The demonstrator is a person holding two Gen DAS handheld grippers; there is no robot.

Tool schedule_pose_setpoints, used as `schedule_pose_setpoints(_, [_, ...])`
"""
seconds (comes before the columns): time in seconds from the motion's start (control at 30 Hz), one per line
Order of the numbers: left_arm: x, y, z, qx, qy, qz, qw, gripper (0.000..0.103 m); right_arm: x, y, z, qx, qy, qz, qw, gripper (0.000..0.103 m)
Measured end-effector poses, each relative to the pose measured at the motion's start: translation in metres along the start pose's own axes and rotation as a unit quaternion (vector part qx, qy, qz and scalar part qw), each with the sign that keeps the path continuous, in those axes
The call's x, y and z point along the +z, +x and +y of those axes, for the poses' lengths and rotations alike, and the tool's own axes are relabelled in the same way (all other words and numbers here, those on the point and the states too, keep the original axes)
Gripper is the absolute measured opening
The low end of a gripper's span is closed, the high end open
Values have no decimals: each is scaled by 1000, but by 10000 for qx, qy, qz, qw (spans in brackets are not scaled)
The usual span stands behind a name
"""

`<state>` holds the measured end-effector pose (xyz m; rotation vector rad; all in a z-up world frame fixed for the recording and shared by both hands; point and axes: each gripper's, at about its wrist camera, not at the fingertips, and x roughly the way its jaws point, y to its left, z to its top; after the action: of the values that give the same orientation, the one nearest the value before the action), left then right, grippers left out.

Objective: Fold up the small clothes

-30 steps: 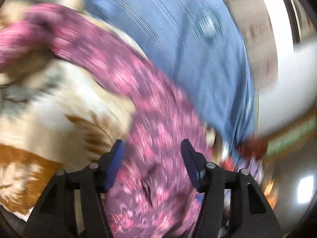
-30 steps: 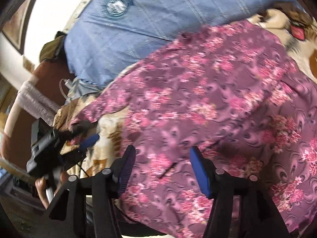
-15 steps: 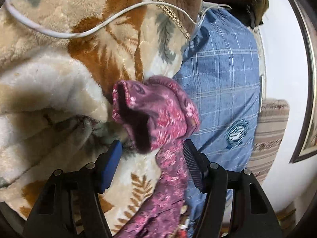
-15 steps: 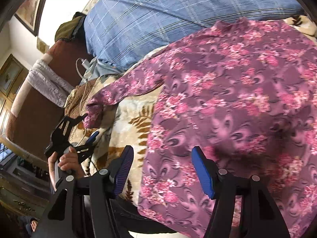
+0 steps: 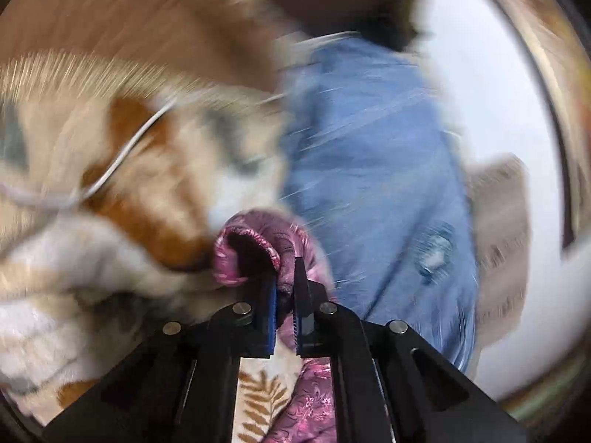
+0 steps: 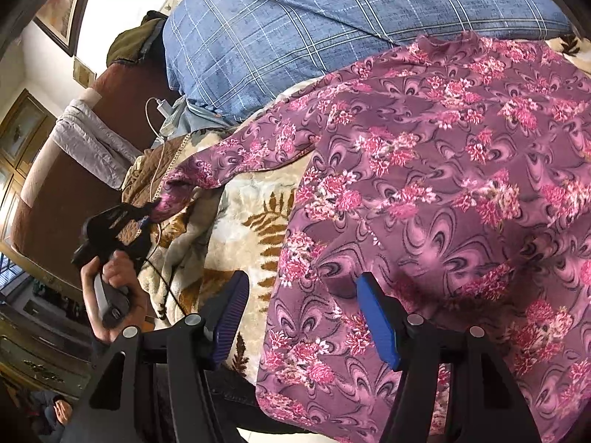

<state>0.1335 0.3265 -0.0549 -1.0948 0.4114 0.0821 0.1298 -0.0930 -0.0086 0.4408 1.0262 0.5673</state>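
Purple floral fabric of the top (image 6: 443, 192) is spread on the leaf-patterned blanket (image 6: 251, 229), in front of the blue checked pillow (image 6: 332, 29). Nearest, the right tool (image 6: 299, 317) is held open over the top's hem, gripping nothing. Farther off, the sleeve cuff (image 5: 258, 251), half a second ago merely framed between spread fingers, is now clamped by the left tool (image 5: 284, 295), so a sleeve fold is judged imminent. That hand (image 6: 114, 288) is held low, beside the blanket's edge.

The left wrist view is smeared with blur, so the blanket (image 5: 110, 192) and blue pillow (image 5: 369, 170) look fuzzy, and the flowery top (image 6: 424, 199) runs off the right wrist view's edge.
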Motion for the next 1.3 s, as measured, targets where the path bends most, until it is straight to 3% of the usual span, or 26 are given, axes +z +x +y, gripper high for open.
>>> schedule_pose_setpoints(0.03, [-5,-8,-18,-177,440,-164,9987,4,2,-3,0,-7,-28,-32,10000,64])
schedule_pose_setpoints(0.1, [-19,-20,-60,-513,1524,-315,9865,4,6,-11,0,-22,-45,-112,9999,64])
schedule_pose_setpoints(0.17, [-37,-27,-91,-965,2261,-171,9692,4,10,-20,-4,-42,-42,-204,9998,64])
schedule_pose_setpoints(0.27, [-69,-20,-123,-1712,2865,590,9408,4,13,-38,-14,-106,32,-389,9992,64])
schedule_pose_setpoints(0.33, [-97,-12,-140,-1903,3364,1076,9160,4,15,-50,-24,-142,136,-513,9985,64])
schedule_pose_setpoints(0.37, [-118,-5,-148,-1989,3637,1429,8987,4,16,-55,-29,-152,178,-570,9981,64])
schedule_pose_setpoints(0.43, [-147,2,-153,-2093,3824,1865,8804,4,19,-64,-42,-185,312,-690,9970,64])
schedule_pose_setpoints(0.57, [-208,25,-157,-1824,4240,2561,8493,4,32,-71,-64,-21,598,-848,9946,64])
schedule_pose_setpoints(0.73, [-262,26,-158,-1502,4876,2905,8095,4,68,-60,-72,423,463,-543,9966,64])
schedule_pose_setpoints(0.9, [-276,30,-153,-1327,5133,3128,7881,4,104,-21,-58,536,-209,239,9981,64])
schedule_pose_setpoints(1.13, [-299,37,-147,-1215,5346,3338,7668,4,121,57,-23,257,-1306,1355,9818,60])
schedule_pose_setpoints(1.2, [-301,38,-146,-1202,5359,3375,7645,4,118,67,-17,195,-1523,1418,9779,38])
schedule_pose_setpoints(1.27, [-302,36,-147,-1229,5366,3403,7623,4,113,73,-18,88,-1630,1528,9747,23])
schedule_pose_setpoints(1.3, [-303,36,-149,-1242,5375,3408,7613,4,111,73,-21,78,-1667,1597,9729,6])
